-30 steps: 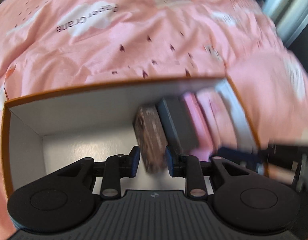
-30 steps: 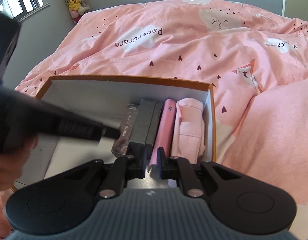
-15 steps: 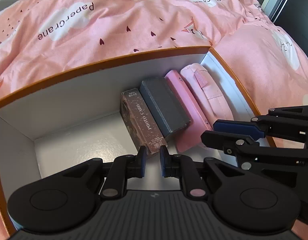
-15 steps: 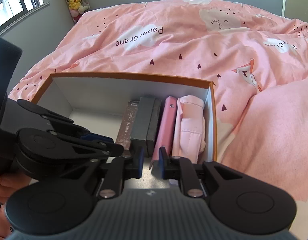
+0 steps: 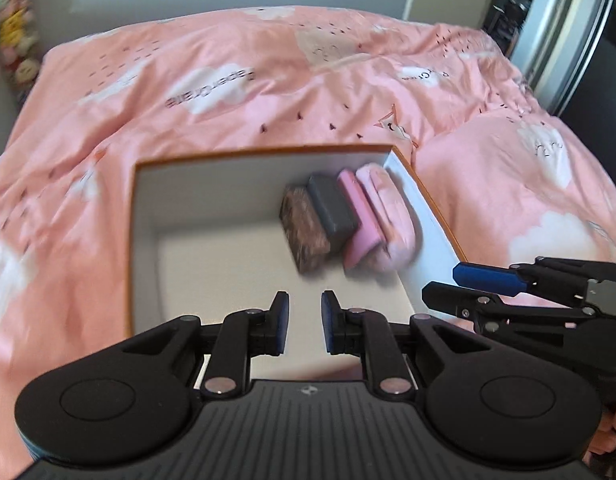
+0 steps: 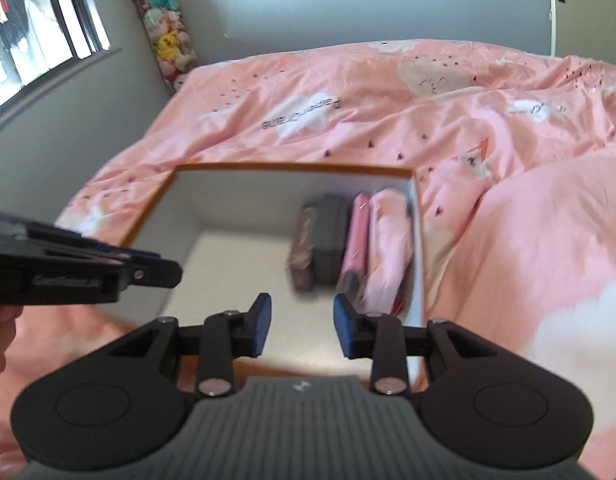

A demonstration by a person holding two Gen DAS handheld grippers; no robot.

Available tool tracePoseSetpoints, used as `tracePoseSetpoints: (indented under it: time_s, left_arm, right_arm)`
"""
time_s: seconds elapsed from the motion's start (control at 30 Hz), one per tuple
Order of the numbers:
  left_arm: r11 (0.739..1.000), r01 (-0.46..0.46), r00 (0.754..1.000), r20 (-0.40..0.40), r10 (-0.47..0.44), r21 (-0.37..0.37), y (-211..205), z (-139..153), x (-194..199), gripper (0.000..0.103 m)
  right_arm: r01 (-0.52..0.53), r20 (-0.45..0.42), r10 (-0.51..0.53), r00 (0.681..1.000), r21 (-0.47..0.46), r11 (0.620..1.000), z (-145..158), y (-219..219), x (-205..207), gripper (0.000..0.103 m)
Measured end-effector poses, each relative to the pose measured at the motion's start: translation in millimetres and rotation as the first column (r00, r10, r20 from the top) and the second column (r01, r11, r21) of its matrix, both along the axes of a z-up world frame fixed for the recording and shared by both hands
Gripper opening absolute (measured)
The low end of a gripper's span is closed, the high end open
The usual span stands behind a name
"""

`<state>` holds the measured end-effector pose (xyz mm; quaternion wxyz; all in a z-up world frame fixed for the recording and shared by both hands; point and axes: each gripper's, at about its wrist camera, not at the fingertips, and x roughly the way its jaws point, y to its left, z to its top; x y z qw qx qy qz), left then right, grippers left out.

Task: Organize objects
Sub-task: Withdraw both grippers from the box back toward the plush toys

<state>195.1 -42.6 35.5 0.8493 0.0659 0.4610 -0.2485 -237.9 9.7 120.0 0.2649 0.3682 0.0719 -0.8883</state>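
1. Four items (brown box, grey case, pink wallet, pink pouch) packed at 2 o'clock inside the orange-rimmed box on the bed.
2. Left gripper and right gripper: jaws spread, empty.
3. Risk: clipping the box rim, tipping the upright row.
4. Versus earlier: both pulled back and higher, jaws wider.

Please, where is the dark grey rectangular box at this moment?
In both wrist views the dark grey rectangular box stands inside the white, orange-edged carton, right half, between the brown patterned box and the flat pink case.
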Motion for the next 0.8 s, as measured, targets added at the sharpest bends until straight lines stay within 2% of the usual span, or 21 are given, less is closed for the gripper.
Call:
tracePoseSetpoints:
  time_s: [0.1, 0.23, 0.3, 0.47, 0.53, 0.63, 0.7, 0.77, 0.8]
  left_arm:
    - [0.999, -0.037, 0.999, -0.005, 0.037, 0.002, 23, 0, -38, 0.019]
    - [0.997, -0.064, 0.996, -0.065, 0.066, 0.032, 42, -17, -77, 0.019]
    - [0.995, -0.091, 0.990, -0.106, 0.095, 0.045, 50, -29, -91, 0.019]
    - [0.991, -0.130, 0.972, -0.196, 0.131, 0.020, 70, -54, -119, 0.019]
    - [0.991, -0.131, 0.965, -0.225, 0.136, 0.039, 76, -65, -130, 0.019]
    - [0.984, -0.158, 0.950, -0.261, 0.173, 0.077, 86, -82, -139, 0.019]
    - [0.978, -0.183, 0.947, -0.250, 0.202, 0.098, 93, -89, -143, 0.019]
    - [0.974, -0.202, 0.946, -0.240, 0.220, 0.100, 99, -92, -144, 0.019]
    - [0.974, -0.211, 0.943, -0.243, 0.226, 0.088, 102, -92, -144, 0.019]
  right_arm:
    - [0.016, 0.034, -0.016, 0.999, -0.016, 1.000, -6, 5, 32, 0.036]
    - [0.027, 0.124, -0.025, 0.992, -0.012, 1.000, -28, 8, 67, 0.036]
    - [0.023, 0.168, -0.025, 0.985, 0.017, 1.000, -42, 6, 80, 0.036]
    - [0.006, 0.270, -0.022, 0.963, 0.063, 0.998, -73, 5, 106, 0.036]
    - [-0.001, 0.312, -0.018, 0.950, 0.058, 0.998, -80, 7, 112, 0.036]
    - [-0.039, 0.369, 0.022, 0.929, 0.040, 0.998, -89, 1, 115, 0.045]
    - [-0.082, 0.383, 0.064, 0.921, 0.032, 0.996, -94, -8, 121, 0.051]
    - [-0.130, 0.396, 0.107, 0.912, 0.031, 0.991, -99, -19, 126, 0.060]
    - [-0.147, 0.403, 0.120, 0.907, 0.036, 0.988, -103, -25, 127, 0.060]
